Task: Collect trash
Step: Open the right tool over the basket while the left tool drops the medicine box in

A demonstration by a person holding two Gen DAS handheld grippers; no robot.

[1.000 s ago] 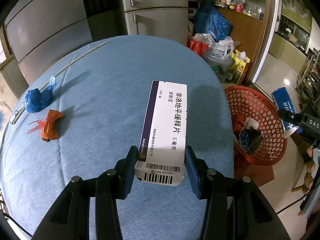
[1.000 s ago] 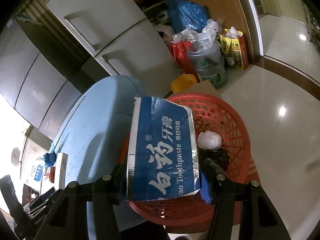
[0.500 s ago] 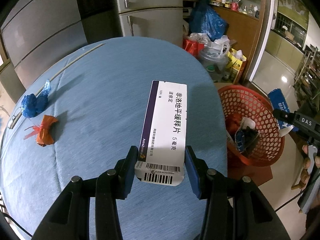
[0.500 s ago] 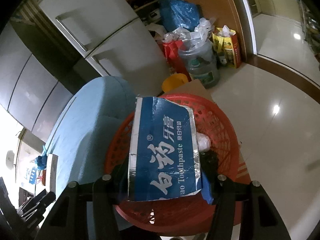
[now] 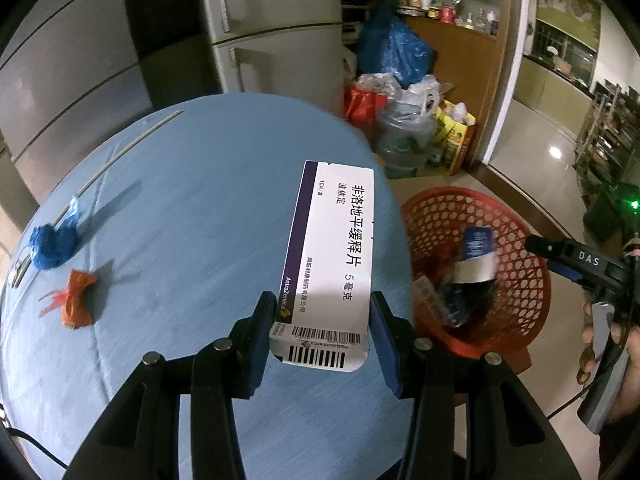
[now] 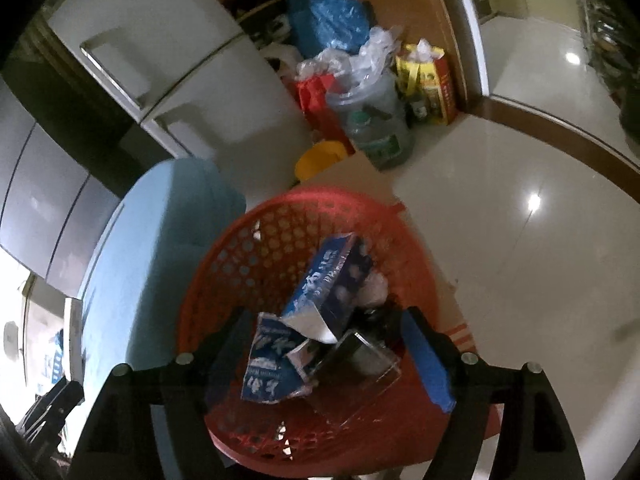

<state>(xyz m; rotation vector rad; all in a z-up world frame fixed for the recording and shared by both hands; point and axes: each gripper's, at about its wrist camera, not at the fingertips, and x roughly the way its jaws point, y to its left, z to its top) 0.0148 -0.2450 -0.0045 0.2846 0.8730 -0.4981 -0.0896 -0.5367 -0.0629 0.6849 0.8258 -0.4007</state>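
My left gripper (image 5: 320,340) is shut on a white medicine box (image 5: 330,256) with a purple stripe, held above the blue round table (image 5: 192,208). In the right wrist view my right gripper (image 6: 324,344) hangs over the red mesh basket (image 6: 240,264); its jaws are opening and its pads touch nothing. The blue toothpaste box (image 6: 328,284) lies loose in the basket among other trash, and it also shows as the blue toothpaste box (image 5: 476,244) in the left wrist view. An orange wrapper (image 5: 78,300) and a blue crumpled wrapper (image 5: 52,244) lie on the table's left side.
The basket (image 5: 520,280) stands on the floor right of the table. Behind it are plastic bags, a water jug (image 5: 404,140) and a fridge (image 5: 272,32). A thin rod (image 5: 120,152) lies on the table's far left. A hand holds the right gripper's body (image 5: 600,312).
The right gripper opened and the toothpaste box dropped from it into the basket. The left gripper, still holding the medicine box, shifted toward the basket side of the table.
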